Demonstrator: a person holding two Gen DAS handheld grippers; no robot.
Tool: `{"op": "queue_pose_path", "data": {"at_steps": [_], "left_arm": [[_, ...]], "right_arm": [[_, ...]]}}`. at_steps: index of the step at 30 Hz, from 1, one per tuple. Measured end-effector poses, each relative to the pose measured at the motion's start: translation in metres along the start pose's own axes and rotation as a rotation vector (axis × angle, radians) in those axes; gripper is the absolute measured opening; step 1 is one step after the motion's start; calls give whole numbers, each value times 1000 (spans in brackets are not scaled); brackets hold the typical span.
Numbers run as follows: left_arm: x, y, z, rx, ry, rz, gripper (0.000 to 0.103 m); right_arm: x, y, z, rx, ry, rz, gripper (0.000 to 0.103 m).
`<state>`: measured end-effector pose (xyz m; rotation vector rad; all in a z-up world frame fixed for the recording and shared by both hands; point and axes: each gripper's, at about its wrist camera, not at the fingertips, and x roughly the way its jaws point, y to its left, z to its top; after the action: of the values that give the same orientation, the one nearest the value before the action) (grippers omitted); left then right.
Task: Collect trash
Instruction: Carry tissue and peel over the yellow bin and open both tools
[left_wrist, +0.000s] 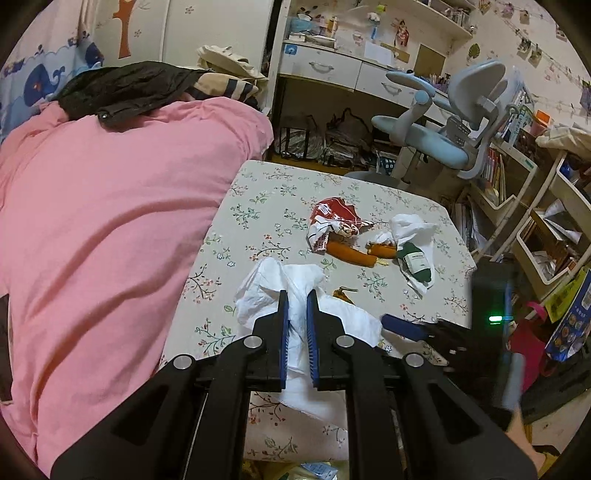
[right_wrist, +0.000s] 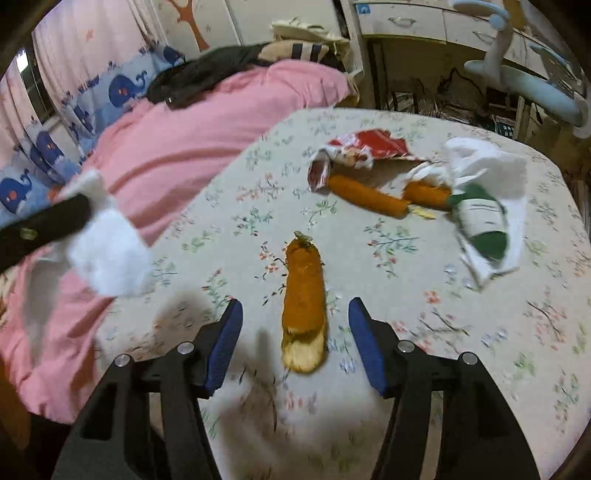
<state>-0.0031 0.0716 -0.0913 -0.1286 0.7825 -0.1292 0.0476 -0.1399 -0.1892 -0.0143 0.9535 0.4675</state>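
Note:
My left gripper (left_wrist: 296, 295) is shut on a crumpled white tissue (left_wrist: 266, 291) and holds it above the near part of the floral table (left_wrist: 258, 192). In the right wrist view the same tissue (right_wrist: 107, 254) hangs at the left. My right gripper (right_wrist: 295, 306) is open, its fingers on either side of an orange peel strip (right_wrist: 304, 295) lying on the table (right_wrist: 480, 350). Farther back lie a red snack wrapper (right_wrist: 365, 147), two more orange peel pieces (right_wrist: 365, 197), and a white tissue with a green-and-white packet (right_wrist: 484, 221).
A bed with a pink duvet (left_wrist: 110, 221) borders the table's left edge, with dark clothing on top. A blue desk chair (left_wrist: 443, 122), a desk and shelving (left_wrist: 535, 206) stand behind and to the right of the table.

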Motion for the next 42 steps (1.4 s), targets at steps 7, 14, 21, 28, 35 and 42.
{"op": "queue_pose_path", "data": {"at_steps": [7,14,21,28,35,42], "left_arm": [[-2,-5,3,27,-17,2,9],[-42,-12,-12,34,-64,-27,9],[-76,-40,-71,135,20,-37,9],[-81,-59,-143,185,187,1,9],[-81,-75,-192,242,355,24,10],[-102,-66,-191,224,305,40,49]], "right_arm": [[-10,-6,-3,17,4,16,20],[-88,1,-30,60,-83,75,20],[-121,24,-115,79,12,75,20],[-112,33,-187,147,164,86,20],[-105,34,-203,144,251,46,34],[-140,25,-164,74,94,-204,71]]}}
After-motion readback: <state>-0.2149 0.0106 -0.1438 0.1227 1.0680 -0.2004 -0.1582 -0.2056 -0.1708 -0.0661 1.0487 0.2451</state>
